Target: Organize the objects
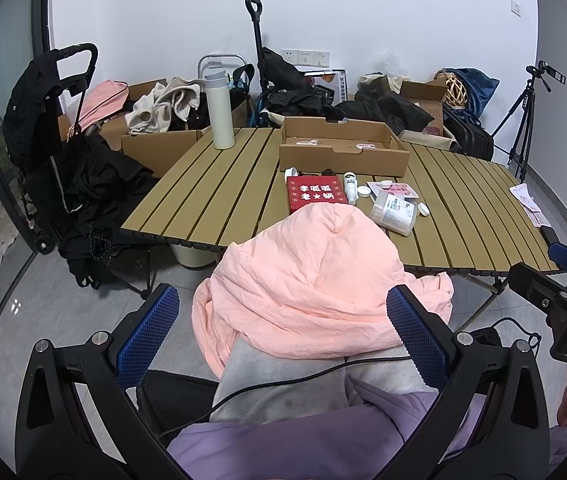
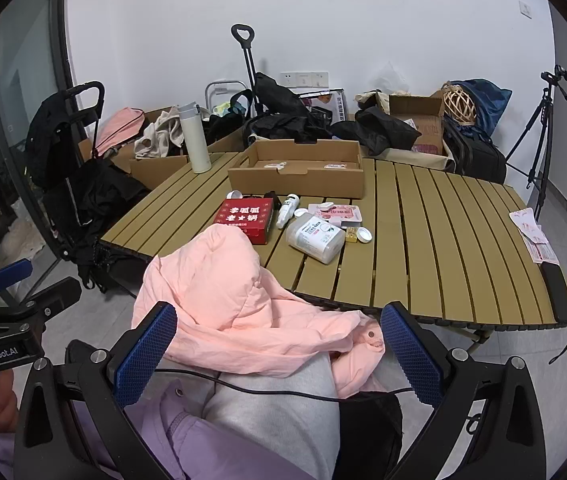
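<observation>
A slatted tan table point(image 1: 219, 192) point(image 2: 423, 240) holds an open cardboard box point(image 1: 343, 148) point(image 2: 299, 168), a red box point(image 1: 315, 196) point(image 2: 245, 218), a small white bottle point(image 1: 350, 187) point(image 2: 286, 210), a clear lidded jar on its side point(image 1: 393, 214) point(image 2: 315, 238), pink packets point(image 1: 397, 190) point(image 2: 335, 212), loose white caps point(image 1: 422, 210) point(image 2: 363, 235) and a white flask point(image 1: 219, 112) point(image 2: 194, 138). A pink jacket point(image 1: 307, 288) point(image 2: 223, 296) lies on my lap before the table. My left gripper point(image 1: 283, 340) and right gripper point(image 2: 279, 348) are open and empty, held above my lap.
Pink packets point(image 1: 529, 206) point(image 2: 533, 234) and a black phone point(image 2: 559, 292) lie at the table's right edge. Black carts point(image 1: 55, 140) point(image 2: 79, 168), cardboard boxes with clothes point(image 1: 155, 136), bags and a tripod point(image 1: 523, 128) point(image 2: 543, 140) stand along the wall.
</observation>
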`<state>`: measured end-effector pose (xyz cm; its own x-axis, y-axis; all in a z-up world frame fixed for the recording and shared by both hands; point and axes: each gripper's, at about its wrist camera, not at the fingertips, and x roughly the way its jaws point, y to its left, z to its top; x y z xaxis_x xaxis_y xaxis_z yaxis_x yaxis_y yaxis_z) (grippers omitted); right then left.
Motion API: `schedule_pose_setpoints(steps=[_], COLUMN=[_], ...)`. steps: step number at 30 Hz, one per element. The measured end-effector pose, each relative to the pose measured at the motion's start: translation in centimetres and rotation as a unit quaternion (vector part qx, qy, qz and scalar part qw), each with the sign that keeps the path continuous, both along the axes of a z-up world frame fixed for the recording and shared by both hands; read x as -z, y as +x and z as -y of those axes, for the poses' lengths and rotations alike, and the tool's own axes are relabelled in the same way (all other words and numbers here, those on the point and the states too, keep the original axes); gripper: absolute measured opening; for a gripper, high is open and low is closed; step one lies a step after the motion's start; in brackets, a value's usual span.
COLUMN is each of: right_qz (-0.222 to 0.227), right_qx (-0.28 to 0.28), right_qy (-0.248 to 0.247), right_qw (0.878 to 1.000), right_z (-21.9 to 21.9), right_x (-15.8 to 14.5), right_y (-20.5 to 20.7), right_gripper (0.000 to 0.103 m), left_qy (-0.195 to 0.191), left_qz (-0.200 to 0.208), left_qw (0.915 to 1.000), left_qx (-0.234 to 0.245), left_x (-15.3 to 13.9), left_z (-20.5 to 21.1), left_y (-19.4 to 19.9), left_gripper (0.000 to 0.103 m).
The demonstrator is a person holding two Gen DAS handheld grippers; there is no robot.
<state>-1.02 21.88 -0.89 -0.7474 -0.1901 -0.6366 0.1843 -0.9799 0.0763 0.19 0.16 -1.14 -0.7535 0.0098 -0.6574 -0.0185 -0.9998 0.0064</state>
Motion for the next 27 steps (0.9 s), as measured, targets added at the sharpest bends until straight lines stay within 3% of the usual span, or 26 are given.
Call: schedule_pose_setpoints(steps=[13, 18, 22, 24, 27], right_qz=[0.000, 0.043, 0.046, 0.036, 0.073], right_qx=[0.005, -0.010, -0.003, 0.005, -0.002], right_qy=[0.000, -0.027, 0.004, 0.010, -0.028], right_qw=[1.000, 0.999, 0.999, 0.999, 0.997], right_z=[-0.3, -1.3, -1.1, -1.1, -1.3], right_x=[1.9, 5.2, 7.5, 8.2, 9.6], right_y=[-1.5, -5.5, -9.9, -11.8, -15.9], right_gripper=[0.103, 0.102, 0.095, 0.095, 0.095], left_qy=[0.000, 0.016, 0.049, 0.057, 0.084], left_qz=[-0.002, 0.023, -0.011, 0.013, 0.059], left_qw=[0.9999, 0.9992, 0.9984, 0.9980, 0.9939], left_qx=[0.015, 0.030, 0.025, 0.024, 0.041], left_x=[0.8, 3.4, 4.9, 5.8, 7.1], left_z=[0.0, 0.9, 2.0, 2.3, 2.3], left_y=[-2.5, -7.5, -11.8, -14.7, -18.8], left_gripper=[0.103, 0.103, 0.103, 0.103, 0.101])
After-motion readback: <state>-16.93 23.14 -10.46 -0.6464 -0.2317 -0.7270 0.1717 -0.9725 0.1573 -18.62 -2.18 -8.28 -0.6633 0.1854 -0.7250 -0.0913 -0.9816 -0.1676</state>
